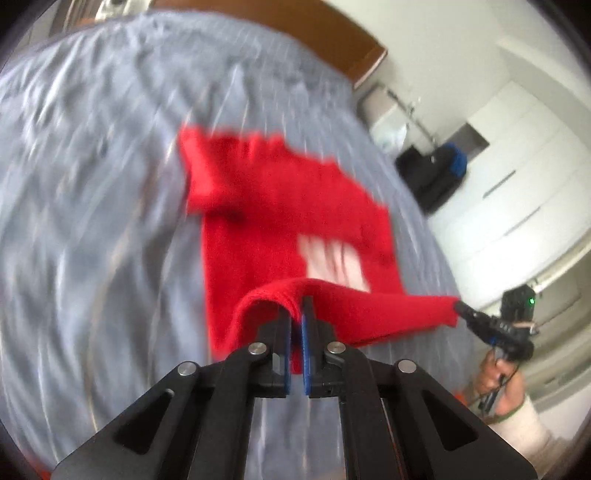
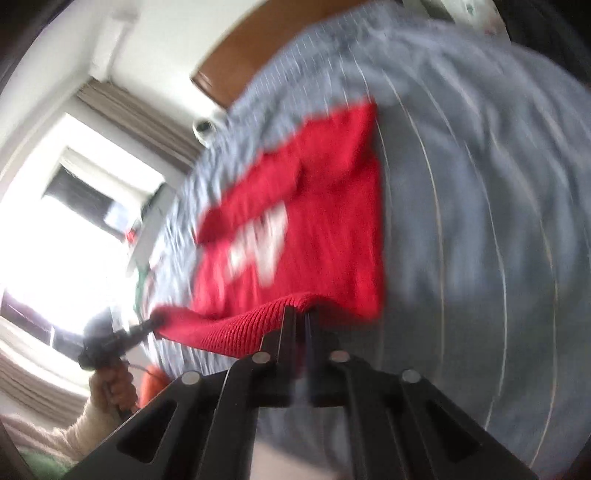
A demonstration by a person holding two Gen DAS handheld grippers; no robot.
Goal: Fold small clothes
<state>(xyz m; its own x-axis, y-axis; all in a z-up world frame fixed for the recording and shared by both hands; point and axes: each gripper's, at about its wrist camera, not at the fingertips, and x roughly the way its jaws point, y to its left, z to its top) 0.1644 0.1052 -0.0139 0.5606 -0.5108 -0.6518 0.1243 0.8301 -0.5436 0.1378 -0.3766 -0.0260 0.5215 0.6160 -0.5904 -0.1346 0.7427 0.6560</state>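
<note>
Left wrist view shows the left tool (image 1: 295,306) at bottom centre, its jaws pressed together on the near hem of a red sweater (image 1: 280,221). That hem is lifted into a ridge running from the frame's middle toward the lower right, where the right tool (image 1: 460,306) pinches its other end, carried by a hand (image 1: 495,380) in a pale sleeve (image 1: 524,428). The rest of the sweater lies flat on a grey striped bedspread (image 1: 92,184) in the centre of the frame, a white mark on its front and one arm of the garment folded across at upper left. A brown headboard (image 1: 332,33) edges the bed at top, and white cupboards (image 1: 517,166) fill the right side.

Right wrist view has the right tool (image 2: 301,314) at bottom centre, closed on the same ribbed hem, with the left tool (image 2: 155,325) at lower left gripping the far end. A bright window (image 2: 55,240) fills the left side. Both views are blurred.
</note>
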